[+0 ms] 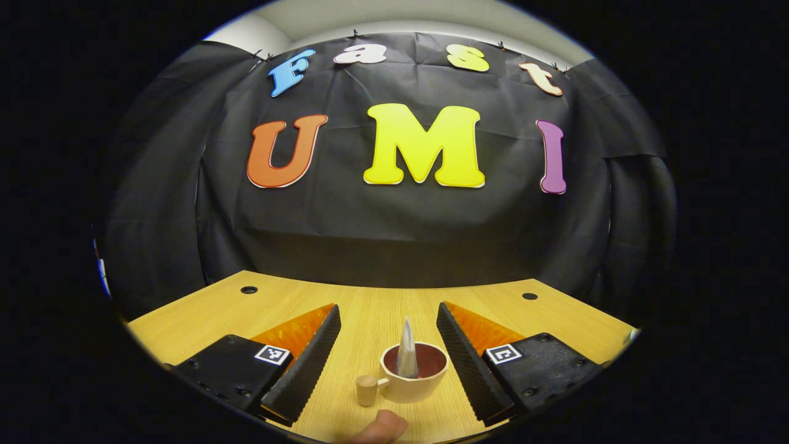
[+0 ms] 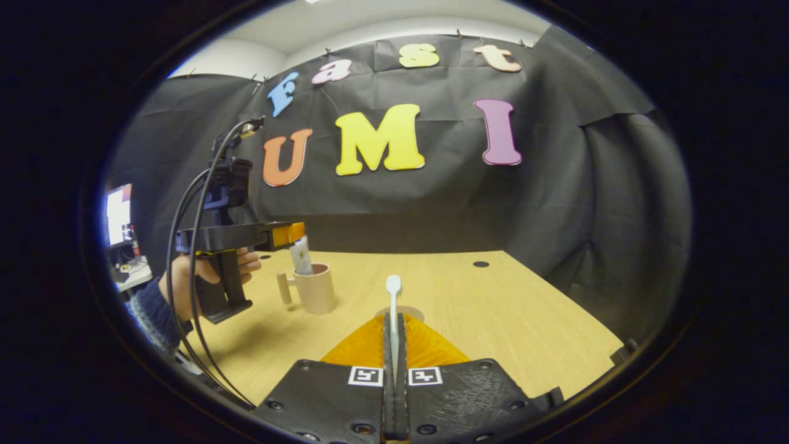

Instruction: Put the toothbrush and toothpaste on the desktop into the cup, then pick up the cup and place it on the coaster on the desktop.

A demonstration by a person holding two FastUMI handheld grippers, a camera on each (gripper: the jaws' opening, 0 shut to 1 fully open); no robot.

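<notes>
Right gripper (image 2: 394, 327), low centre of the right gripper view, is clamped on the toothbrush (image 2: 392, 302): both fingers press its handle and the head stands up past the tips. Left gripper (image 1: 388, 354), at the bottom of the left gripper view, has its fingers spread wide with nothing between them, positioned above the cup (image 1: 413, 373). The cup stands upright on the worktop (image 1: 370, 308), handle toward lower left of that frame, with the toothpaste (image 1: 407, 354) already inside, its crimped end pointing up. A round disc, probably the coaster (image 2: 404, 312), lies just behind the right gripper's tips in the right gripper view.

Hazards, as a judgement:
- The toothbrush is held by a thin handle; a knock on the cup rim could pivot it between the fingers.
- The toothpaste takes up room in the cup mouth and could deflect the brush.
- With both items standing tall, the loaded cup may tip when gripped or set on the coaster.
- The two grippers may collide over the cup.
</notes>
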